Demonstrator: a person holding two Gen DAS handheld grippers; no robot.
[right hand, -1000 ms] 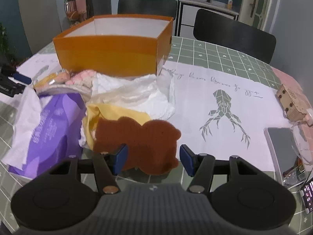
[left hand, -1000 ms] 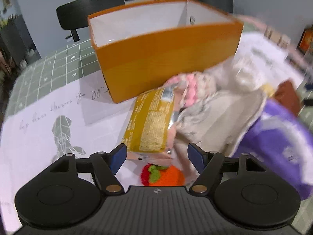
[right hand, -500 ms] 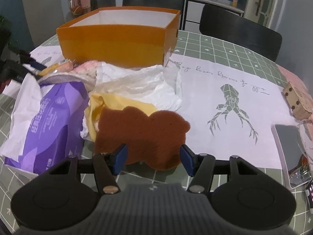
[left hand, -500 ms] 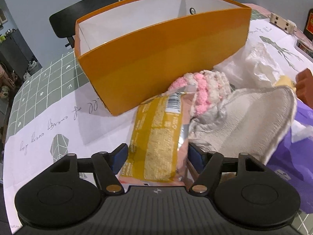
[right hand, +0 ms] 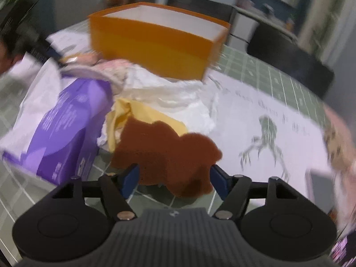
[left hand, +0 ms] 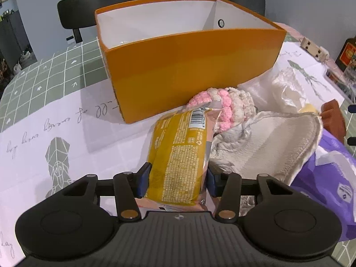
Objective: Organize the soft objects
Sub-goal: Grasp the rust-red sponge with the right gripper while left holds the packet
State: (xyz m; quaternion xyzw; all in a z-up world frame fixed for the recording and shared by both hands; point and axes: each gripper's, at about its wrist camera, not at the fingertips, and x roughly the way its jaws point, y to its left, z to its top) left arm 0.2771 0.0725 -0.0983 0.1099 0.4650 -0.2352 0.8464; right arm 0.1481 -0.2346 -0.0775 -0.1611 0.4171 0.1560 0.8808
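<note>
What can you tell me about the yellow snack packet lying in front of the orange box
The yellow snack packet is a soft, puffy foil wrapper covered in small print, with a white barcode label near its far end and silvery crimped edges. It lies lengthwise, pointing toward the orange box, its far end against the pink and cream knitted piece, its right side along the grey cloth. The left gripper has just been closing; both blue fingers now press its near end.
</note>
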